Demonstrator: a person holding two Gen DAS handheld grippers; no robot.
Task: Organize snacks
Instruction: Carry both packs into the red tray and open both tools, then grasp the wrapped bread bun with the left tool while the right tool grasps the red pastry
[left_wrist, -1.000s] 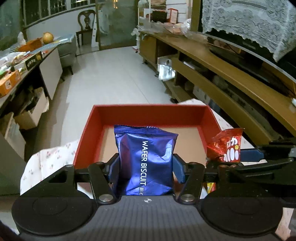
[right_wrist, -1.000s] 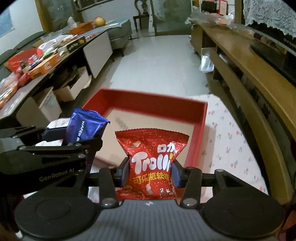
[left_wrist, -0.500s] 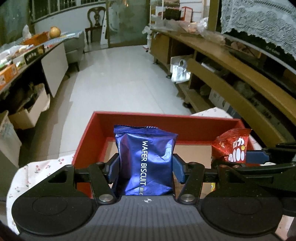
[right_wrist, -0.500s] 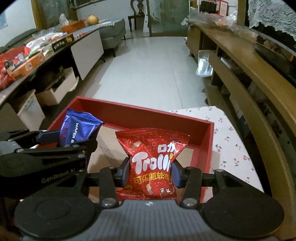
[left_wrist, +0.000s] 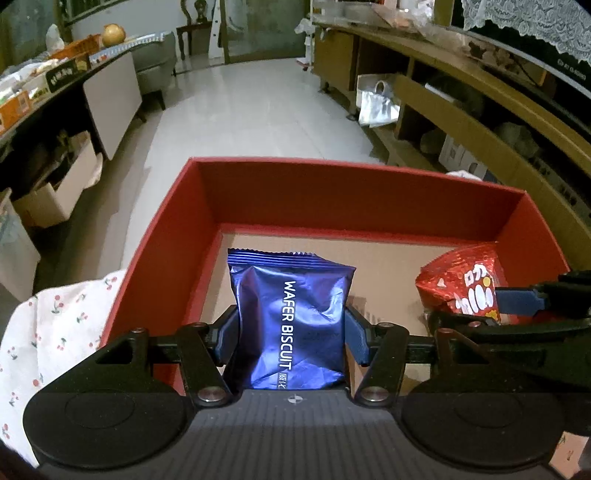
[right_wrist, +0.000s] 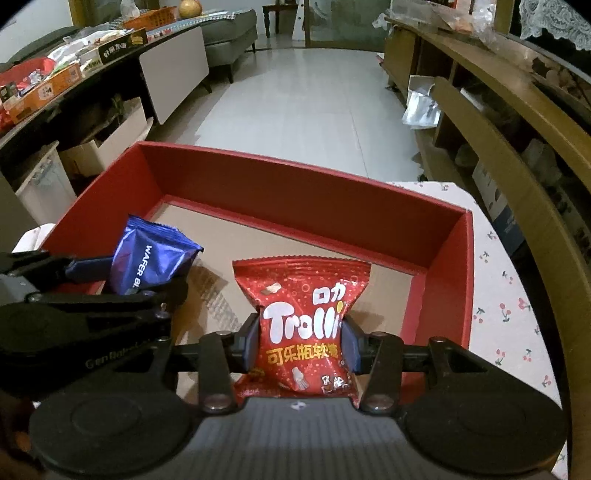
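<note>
Left gripper jaws part-closed, clamping blue foil wafer-biscuit packet over red cardboard box, 9 o'clock side. Right gripper jaws likewise pinch red foil gummy bag, 3 o'clock side. Both probably light, crinkly, slippery; hold mid-body.

Cherry-print cloth beneath; a round yellowish fruit, perhaps a pomelo, on the far counter.
</note>
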